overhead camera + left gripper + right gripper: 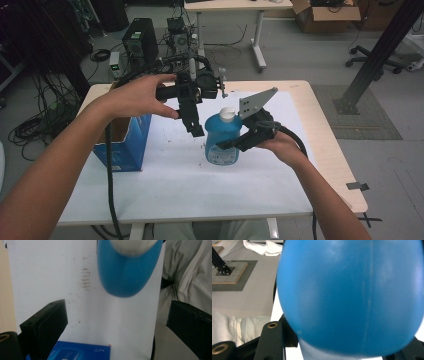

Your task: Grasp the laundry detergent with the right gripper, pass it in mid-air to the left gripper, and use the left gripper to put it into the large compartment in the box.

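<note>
A blue bottle (222,140) with a white cap (228,114) stands upright near the middle of the white-covered table (200,190). My right gripper (239,142) comes in from the right and is shut on the bottle's body; in the right gripper view the blue bottle (352,295) bulges between the black jaws. My left gripper (194,126) hangs just left of and above the cap, pointing down, open and empty. From the left gripper view I look down on the bottle (127,272) and its cap (135,246). Whether the bottle's base touches the table I cannot tell.
An open blue carton (122,142) stands at the table's left edge and shows below the left jaws as blue carton (80,352). Bare wood rim (332,150) runs along the table's right side. Cables, a computer case (141,42) and a black frame post (380,55) stand beyond.
</note>
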### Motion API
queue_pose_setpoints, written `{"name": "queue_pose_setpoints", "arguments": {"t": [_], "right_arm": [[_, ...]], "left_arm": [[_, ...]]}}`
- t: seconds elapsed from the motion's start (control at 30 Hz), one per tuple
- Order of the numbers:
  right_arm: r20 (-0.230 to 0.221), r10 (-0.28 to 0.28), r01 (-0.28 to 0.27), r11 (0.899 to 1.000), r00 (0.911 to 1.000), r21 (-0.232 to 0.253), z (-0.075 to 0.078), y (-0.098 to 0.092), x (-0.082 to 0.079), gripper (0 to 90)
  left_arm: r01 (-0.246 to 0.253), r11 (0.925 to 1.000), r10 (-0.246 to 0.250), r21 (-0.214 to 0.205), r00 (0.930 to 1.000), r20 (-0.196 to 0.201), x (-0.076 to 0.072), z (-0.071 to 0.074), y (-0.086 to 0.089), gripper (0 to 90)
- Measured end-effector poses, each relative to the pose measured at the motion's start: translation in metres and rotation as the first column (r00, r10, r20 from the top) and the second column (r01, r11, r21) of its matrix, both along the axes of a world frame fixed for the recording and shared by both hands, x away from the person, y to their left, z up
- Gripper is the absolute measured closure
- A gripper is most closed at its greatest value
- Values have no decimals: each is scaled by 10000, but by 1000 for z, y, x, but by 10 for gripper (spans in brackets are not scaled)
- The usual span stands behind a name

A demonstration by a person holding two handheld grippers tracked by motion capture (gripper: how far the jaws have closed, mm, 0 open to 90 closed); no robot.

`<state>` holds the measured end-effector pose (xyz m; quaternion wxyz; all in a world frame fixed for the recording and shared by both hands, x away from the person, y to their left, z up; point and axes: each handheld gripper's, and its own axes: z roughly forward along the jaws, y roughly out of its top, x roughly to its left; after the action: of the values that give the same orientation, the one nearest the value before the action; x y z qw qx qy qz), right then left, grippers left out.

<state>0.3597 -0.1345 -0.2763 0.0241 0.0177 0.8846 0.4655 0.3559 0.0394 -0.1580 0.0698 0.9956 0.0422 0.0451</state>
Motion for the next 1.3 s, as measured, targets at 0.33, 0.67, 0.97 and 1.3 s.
{"name": "queue_pose_setpoints", "arguments": {"t": [0.33, 0.67, 0.97, 1.3], "right_arm": [[76, 301, -300, 9995, 9995, -61, -4, 12, -1, 441], [60, 535, -534, 9985, 9986, -70, -6, 23, -2, 441], [89, 738, -736, 9971, 9972, -210, -8, 34, -1, 441], [270, 937, -928, 9951, 9952, -327, -5, 46, -2, 442]], "left_arm": [[249, 9997, -248, 42, 9997, -67, -8, 2, -4, 37], [308, 9994, -307, 166, 9995, -77, -11, 2, -2, 37], [308, 9993, -304, 200, 9993, -211, -12, -1, 1, 37], [344, 9988, -334, 339, 9990, -287, -13, -7, -1, 37]]}}
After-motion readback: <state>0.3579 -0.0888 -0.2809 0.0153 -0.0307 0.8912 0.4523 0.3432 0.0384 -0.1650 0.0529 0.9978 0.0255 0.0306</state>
